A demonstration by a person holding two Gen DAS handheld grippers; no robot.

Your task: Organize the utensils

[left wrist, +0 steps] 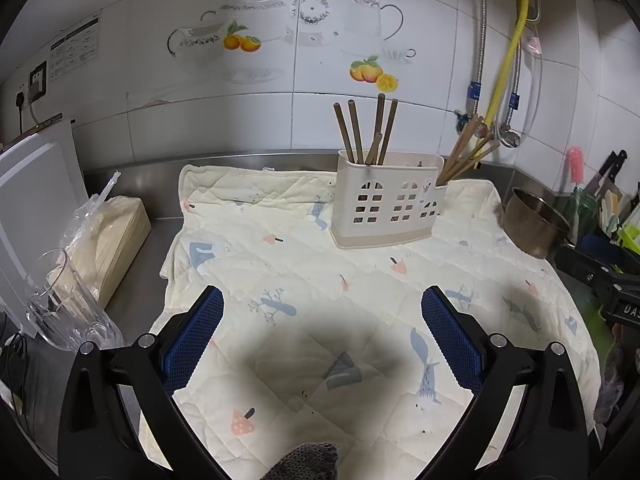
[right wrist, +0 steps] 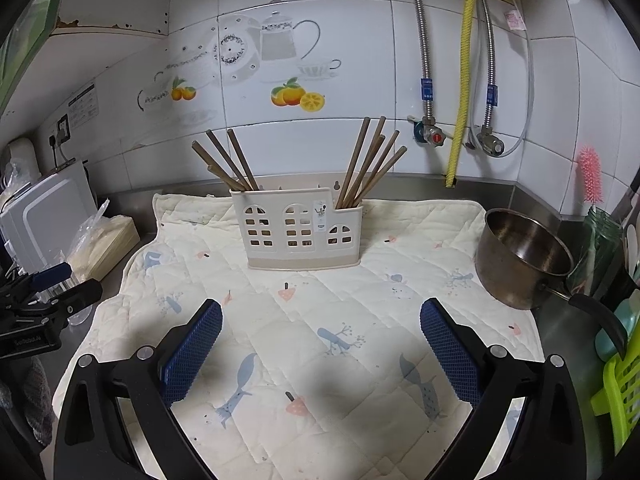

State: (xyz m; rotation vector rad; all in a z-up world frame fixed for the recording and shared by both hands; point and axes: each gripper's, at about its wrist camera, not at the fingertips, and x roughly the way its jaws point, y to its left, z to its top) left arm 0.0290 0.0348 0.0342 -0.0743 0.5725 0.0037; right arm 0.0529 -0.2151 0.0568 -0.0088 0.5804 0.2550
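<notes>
Left gripper (left wrist: 322, 300) and right gripper (right wrist: 321, 312): jaws spread wide, nothing held. Holder (right wrist: 298, 226) stands near the cloth's (right wrist: 360, 360) far edge, chopsticks (right wrist: 368, 160) leaning in both end compartments. Risk: a careless reach could tip the light holder or scatter sticks.

Steel counter (right wrist: 560, 332) bears quilted mat (right wrist: 304, 320); pot (right wrist: 520, 260).

brown chopsticks (right wrist: 362, 162) lean in both end compartments of the upright cream holder (right wrist: 298, 232).
</notes>
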